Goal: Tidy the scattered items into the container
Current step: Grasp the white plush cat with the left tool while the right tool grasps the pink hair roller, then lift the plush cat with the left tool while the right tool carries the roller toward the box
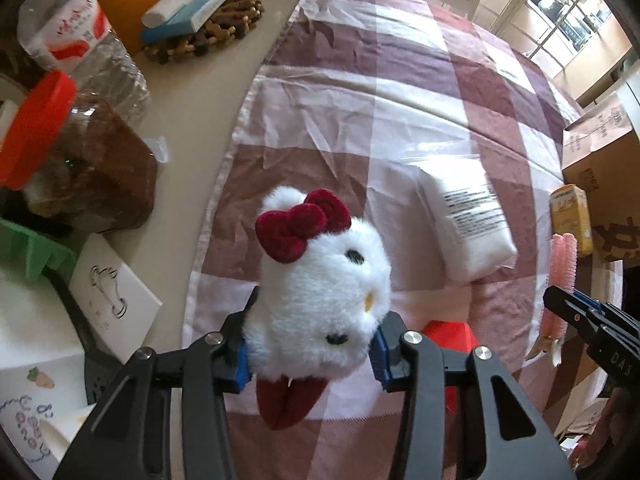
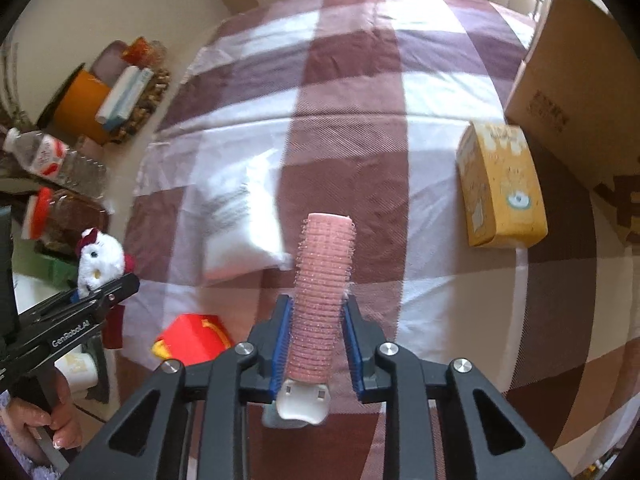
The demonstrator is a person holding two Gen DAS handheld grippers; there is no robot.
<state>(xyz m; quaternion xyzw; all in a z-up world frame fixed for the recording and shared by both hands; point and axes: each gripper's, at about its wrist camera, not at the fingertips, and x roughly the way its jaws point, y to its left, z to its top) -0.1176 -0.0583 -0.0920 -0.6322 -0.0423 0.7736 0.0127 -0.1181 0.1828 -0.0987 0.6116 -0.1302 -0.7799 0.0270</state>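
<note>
A cloth (image 2: 360, 92) checked in maroon, pale mauve and white covers the tabletop. The plush toy (image 1: 324, 280) is white with a dark red bow, black eyes and a yellow nose. The hair roller (image 2: 322, 300) is pink with a white clip. The carton (image 2: 498, 184) is mustard yellow, the box (image 2: 576, 80) plain brown, the packet (image 1: 466, 220) white with black print

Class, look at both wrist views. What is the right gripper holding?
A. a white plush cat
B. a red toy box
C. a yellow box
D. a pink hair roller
D: the right gripper has its fingers closed on the pink hair roller, which stands up between them.
</note>
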